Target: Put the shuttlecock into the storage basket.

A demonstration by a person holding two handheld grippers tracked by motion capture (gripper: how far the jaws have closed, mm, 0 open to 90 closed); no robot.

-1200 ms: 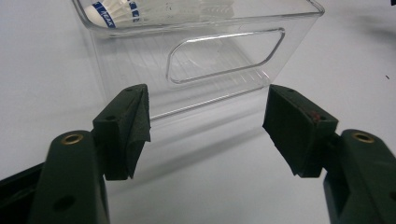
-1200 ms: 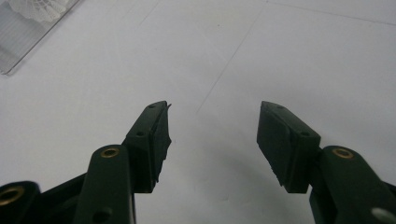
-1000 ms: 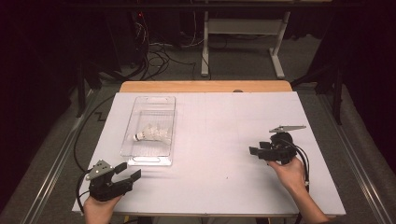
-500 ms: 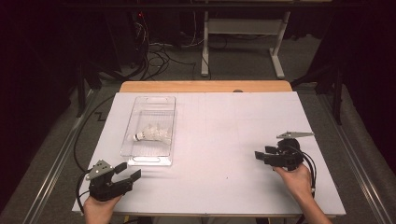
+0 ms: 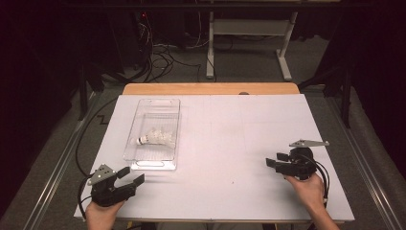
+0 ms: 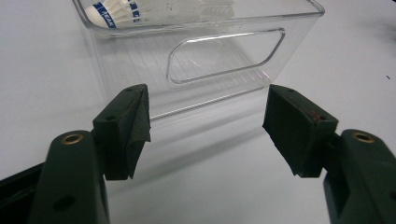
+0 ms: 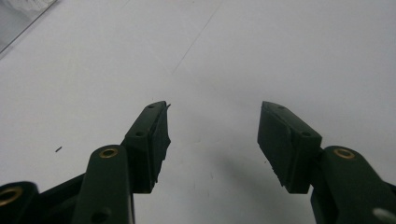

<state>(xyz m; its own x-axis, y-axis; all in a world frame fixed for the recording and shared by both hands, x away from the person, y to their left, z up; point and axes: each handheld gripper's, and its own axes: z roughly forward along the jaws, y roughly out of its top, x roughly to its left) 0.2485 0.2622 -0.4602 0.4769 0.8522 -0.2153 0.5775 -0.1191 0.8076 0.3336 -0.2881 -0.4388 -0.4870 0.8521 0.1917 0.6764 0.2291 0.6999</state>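
Left tool (image 5: 130,178) at the near left corner of the flat white tabletop (image 5: 230,143), jaws spread wide, nothing between, aimed at the clear plastic box (image 5: 154,134) just beyond. Inside that box, a white feather shuttlecock (image 5: 155,138). Right tool (image 5: 276,162) at the near right, well apart, jaws spread too, holding nothing.

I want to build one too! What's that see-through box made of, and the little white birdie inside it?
The box looks like clear hard plastic: glossy, see-through, with a moulded handle slot. The birdie seems to have white feathers or plastic vanes, hard to tell which, on a white rounded tip with a blue band.
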